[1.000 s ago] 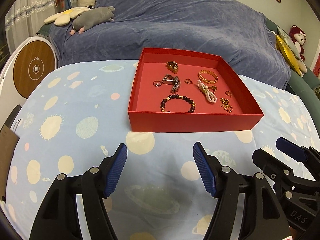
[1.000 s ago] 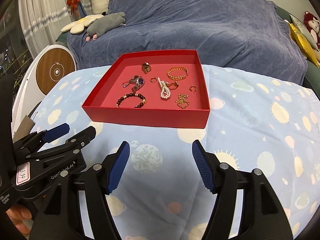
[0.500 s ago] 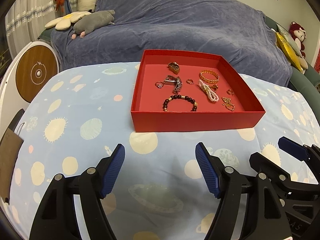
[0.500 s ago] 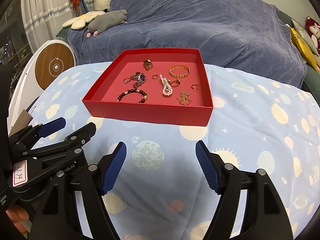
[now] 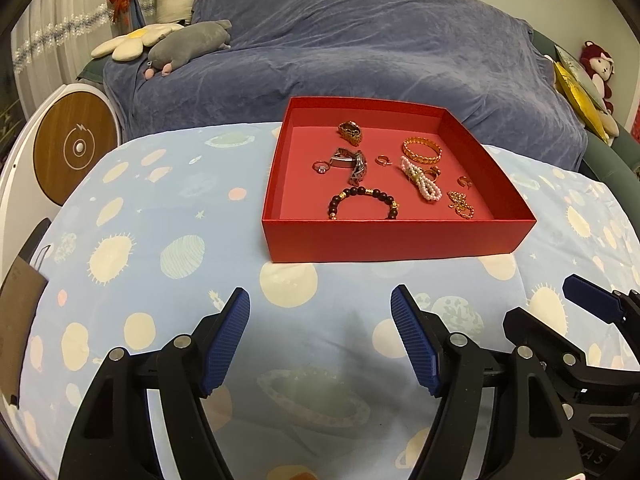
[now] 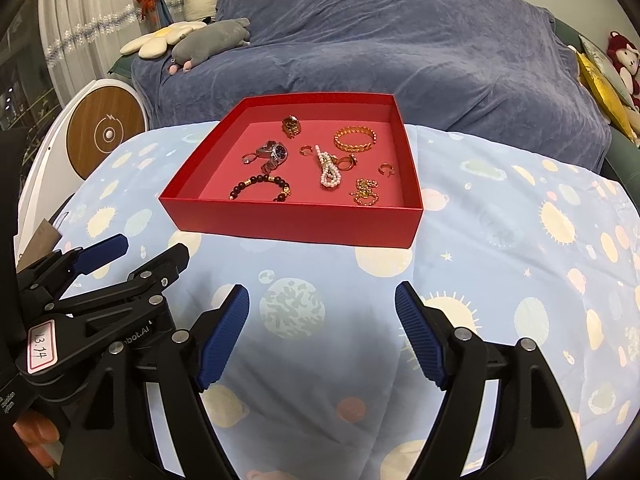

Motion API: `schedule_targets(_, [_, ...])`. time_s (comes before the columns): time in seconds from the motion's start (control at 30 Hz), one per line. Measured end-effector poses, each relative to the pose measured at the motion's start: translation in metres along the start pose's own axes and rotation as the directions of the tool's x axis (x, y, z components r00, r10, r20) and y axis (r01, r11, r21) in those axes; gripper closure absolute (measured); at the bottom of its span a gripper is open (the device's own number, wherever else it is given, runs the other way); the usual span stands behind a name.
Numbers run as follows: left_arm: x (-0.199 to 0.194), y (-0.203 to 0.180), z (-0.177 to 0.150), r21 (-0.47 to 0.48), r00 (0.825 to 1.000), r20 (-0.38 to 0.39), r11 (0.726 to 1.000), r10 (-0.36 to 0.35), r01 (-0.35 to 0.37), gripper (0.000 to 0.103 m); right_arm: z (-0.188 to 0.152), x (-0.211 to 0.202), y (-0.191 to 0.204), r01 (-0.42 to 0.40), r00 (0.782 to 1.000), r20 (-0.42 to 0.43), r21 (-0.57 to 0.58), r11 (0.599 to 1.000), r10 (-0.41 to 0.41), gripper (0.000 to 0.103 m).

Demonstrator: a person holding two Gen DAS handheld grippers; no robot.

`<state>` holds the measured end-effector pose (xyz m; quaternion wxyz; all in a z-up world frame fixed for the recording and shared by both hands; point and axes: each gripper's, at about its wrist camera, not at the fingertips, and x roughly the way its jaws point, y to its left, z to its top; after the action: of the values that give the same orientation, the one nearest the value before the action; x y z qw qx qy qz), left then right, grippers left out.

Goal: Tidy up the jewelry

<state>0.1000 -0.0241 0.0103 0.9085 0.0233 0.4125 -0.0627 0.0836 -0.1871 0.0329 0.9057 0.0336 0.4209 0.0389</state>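
A shallow red tray (image 5: 392, 240) (image 6: 288, 220) sits on a planet-print cloth and holds several jewelry pieces: a dark bead bracelet (image 5: 364, 200) (image 6: 260, 186), a watch (image 5: 352, 162) (image 6: 274, 154), a gold bangle (image 5: 422, 150) (image 6: 355, 139), a pearl strand (image 5: 422, 184) (image 6: 328, 170), a gold chain (image 5: 460, 204) (image 6: 365, 192) and small rings. My left gripper (image 5: 320, 336) (image 6: 132, 258) is open and empty in front of the tray. My right gripper (image 6: 322, 336) (image 5: 548, 304) is open and empty beside it.
The cloth-covered table (image 5: 160, 216) stretches left and right of the tray. A sofa under a blue blanket (image 5: 360, 52) stands behind it with plush toys (image 5: 188, 42). A round white and wood unit (image 5: 72, 144) stands at the left.
Both grippers have drawn back a little from the tray and tilted slightly. Both stay open and empty. The jewelry has not moved.
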Motion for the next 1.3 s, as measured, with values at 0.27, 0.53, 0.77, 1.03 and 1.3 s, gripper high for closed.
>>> schedule_targets(0.27, [0.0009, -0.0007, -0.0007, 0.002, 1.0, -0.001, 1.0, 0.006, -0.006, 0.033, -0.0013, 0.003, -0.0008, 0.002, 1.0, -0.008, 0.005, 1.0, -0.002, 0.03])
schedule_targets(0.53, [0.0046, -0.0007, -0.0013, 0.003, 1.0, 0.001, 1.0, 0.014, -0.014, 0.033, -0.0031, 0.0031, 0.0012, 0.011, 1.0, 0.001, -0.009, 1.0, -0.011, 0.03])
schedule_targets(0.77, [0.0028, -0.0006, 0.0, 0.012, 1.0, 0.014, 1.0, 0.017, -0.018, 0.033, -0.0034, 0.0019, 0.0021, 0.006, 1.0, 0.006, -0.003, 1.0, -0.006, 0.03])
schedule_targets(1.03, [0.0003, 0.0003, -0.0006, 0.002, 1.0, 0.018, 1.0, 0.024, -0.024, 0.033, -0.0036, -0.0011, 0.0018, 0.003, 1.0, 0.013, 0.001, 1.0, -0.003, 0.03])
schedule_targets(1.3, [-0.0018, -0.0008, -0.0003, 0.004, 0.999, 0.026, 1.0, 0.03, -0.03, 0.033, -0.0029, -0.0024, 0.0018, 0.001, 1.0, 0.013, 0.001, 1.0, -0.001, 0.03])
